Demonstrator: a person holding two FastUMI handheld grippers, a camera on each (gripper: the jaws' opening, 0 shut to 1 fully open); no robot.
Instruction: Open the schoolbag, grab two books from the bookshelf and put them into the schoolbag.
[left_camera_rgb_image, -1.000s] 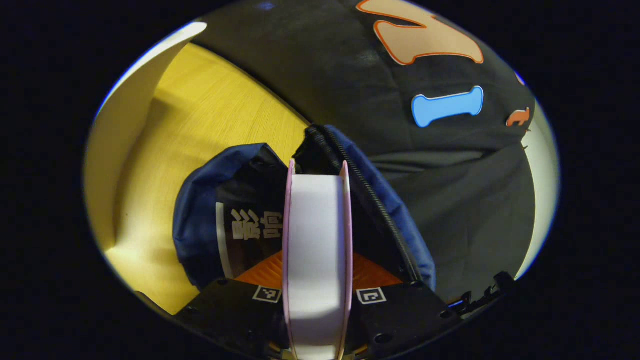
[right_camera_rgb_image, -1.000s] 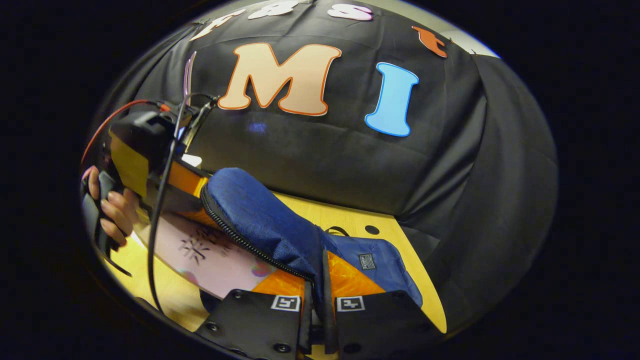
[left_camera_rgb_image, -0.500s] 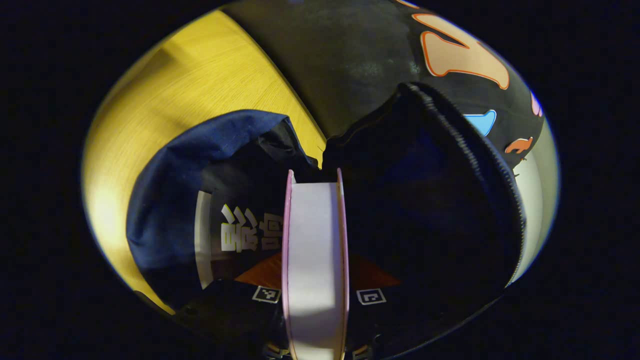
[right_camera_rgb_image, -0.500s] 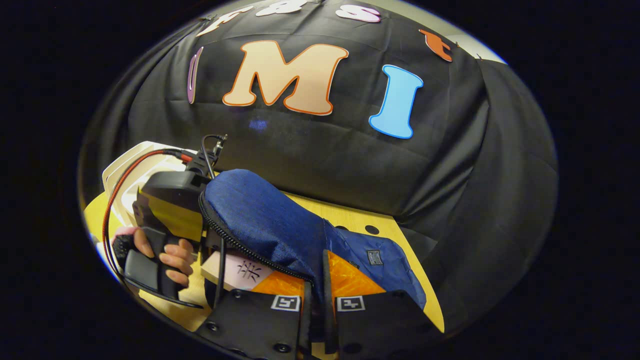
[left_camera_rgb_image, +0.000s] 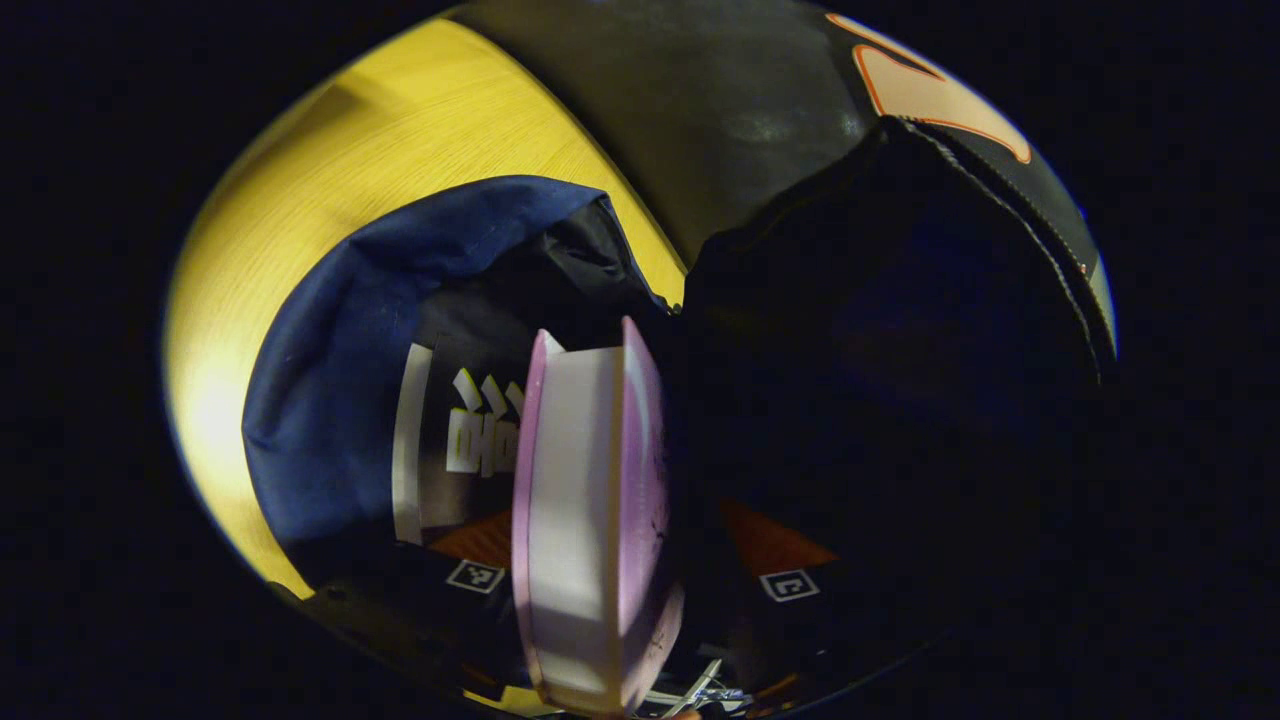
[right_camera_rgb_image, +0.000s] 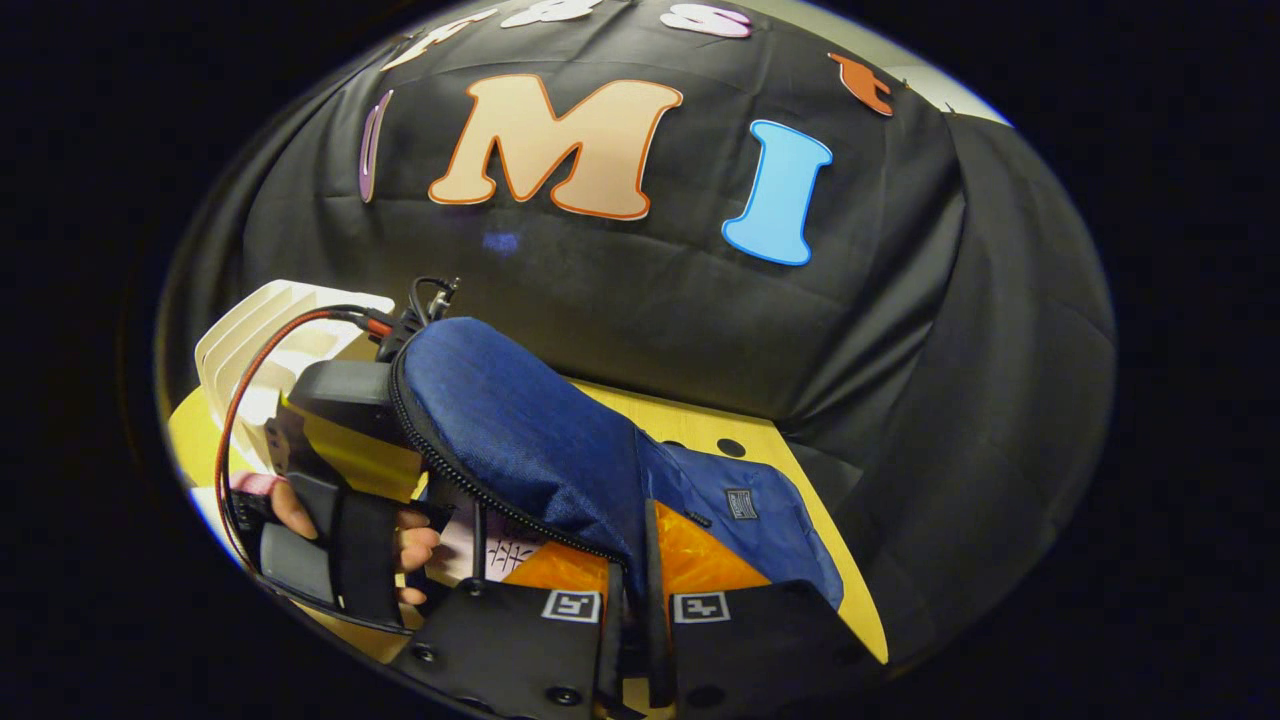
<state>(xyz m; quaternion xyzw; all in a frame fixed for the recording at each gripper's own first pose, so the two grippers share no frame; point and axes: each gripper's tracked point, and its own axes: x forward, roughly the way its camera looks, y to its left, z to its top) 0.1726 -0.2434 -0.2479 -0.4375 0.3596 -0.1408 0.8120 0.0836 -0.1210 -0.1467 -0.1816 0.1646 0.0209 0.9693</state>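
While my right claw pinches the schoolbag flap, my left claw stands parted around one pink book; a second book ahead is half hidden.

Pink book deep in schoolbag; end hidden.

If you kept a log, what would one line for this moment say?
left gripper: open, pink book tilting into bag | right gripper: shut on bag flap | second book inside

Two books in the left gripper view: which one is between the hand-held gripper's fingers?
The pink-covered book, page edge facing the camera. The dark-covered book already lies deeper inside the schoolbag.
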